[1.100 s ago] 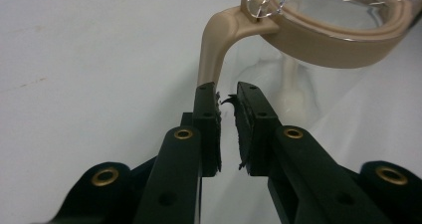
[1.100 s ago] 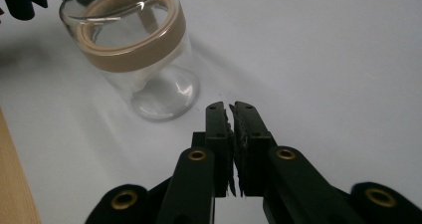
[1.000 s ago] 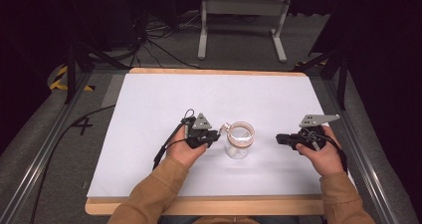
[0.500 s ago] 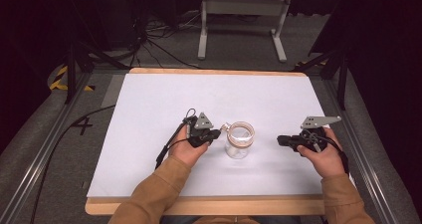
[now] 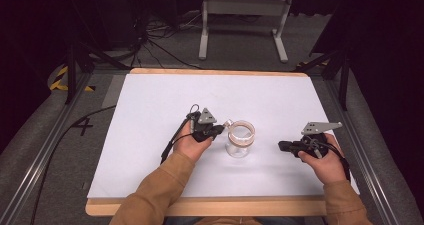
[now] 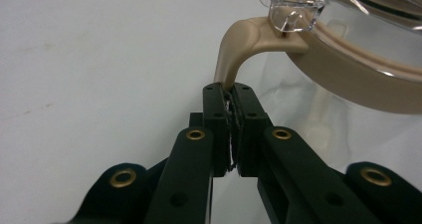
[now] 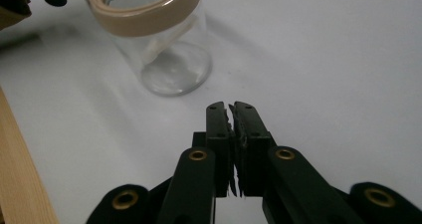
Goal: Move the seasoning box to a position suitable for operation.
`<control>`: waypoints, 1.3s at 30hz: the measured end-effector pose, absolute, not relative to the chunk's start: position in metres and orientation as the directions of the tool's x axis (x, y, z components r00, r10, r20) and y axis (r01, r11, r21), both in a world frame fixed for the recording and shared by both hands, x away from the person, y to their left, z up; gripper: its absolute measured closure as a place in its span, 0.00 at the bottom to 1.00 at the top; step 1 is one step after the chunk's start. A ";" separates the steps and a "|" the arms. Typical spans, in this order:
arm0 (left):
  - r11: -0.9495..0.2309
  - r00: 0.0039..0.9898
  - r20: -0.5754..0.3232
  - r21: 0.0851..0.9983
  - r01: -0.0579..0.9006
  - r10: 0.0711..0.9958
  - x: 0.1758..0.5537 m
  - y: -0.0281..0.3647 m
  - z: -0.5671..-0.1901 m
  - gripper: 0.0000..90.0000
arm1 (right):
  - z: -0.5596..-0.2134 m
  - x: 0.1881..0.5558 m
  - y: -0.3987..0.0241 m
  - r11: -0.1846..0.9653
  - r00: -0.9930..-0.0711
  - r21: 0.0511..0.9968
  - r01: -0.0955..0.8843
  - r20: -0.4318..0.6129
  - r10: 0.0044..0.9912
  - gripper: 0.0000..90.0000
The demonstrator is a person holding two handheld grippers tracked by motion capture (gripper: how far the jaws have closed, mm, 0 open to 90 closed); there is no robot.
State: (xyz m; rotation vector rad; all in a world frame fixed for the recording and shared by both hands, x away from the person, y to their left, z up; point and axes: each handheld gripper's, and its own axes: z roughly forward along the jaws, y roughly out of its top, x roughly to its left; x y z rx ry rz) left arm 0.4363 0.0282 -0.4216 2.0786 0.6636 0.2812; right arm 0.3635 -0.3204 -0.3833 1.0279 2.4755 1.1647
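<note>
A white sheet covers the wood-edged table (image 5: 150, 135); dark floor with cables lies beyond. The clear glass jar with a beige collar and clear lid (image 5: 240, 137) stands near the table's middle. The left gripper (image 6: 230, 92) pinches the jar's beige latch tab (image 6: 234, 50). The right gripper (image 7: 231, 109), well apart from the jar, has its 2 jaws pressed together on nothing.

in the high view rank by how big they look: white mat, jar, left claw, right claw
1. White mat, by far the largest.
2-4. Jar, left claw and right claw look much alike in size, and hands cover part of each claw, so no sure order among them.
</note>
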 end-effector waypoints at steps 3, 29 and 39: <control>-0.439 0.832 -0.053 0.830 0.344 0.553 0.444 0.025 -0.422 0.96 | -0.387 0.359 -0.317 0.452 -0.733 0.734 0.507 0.091 0.674 0.97; -0.417 0.885 -0.039 0.872 0.257 0.464 0.484 0.011 -0.425 0.90 | -0.402 0.340 -0.308 0.475 -0.735 0.705 0.527 0.097 0.671 0.95; -0.382 0.848 -0.044 0.879 0.284 0.528 0.448 0.054 -0.386 0.90 | -0.389 0.364 -0.290 0.471 -0.768 0.750 0.463 0.074 0.636 0.96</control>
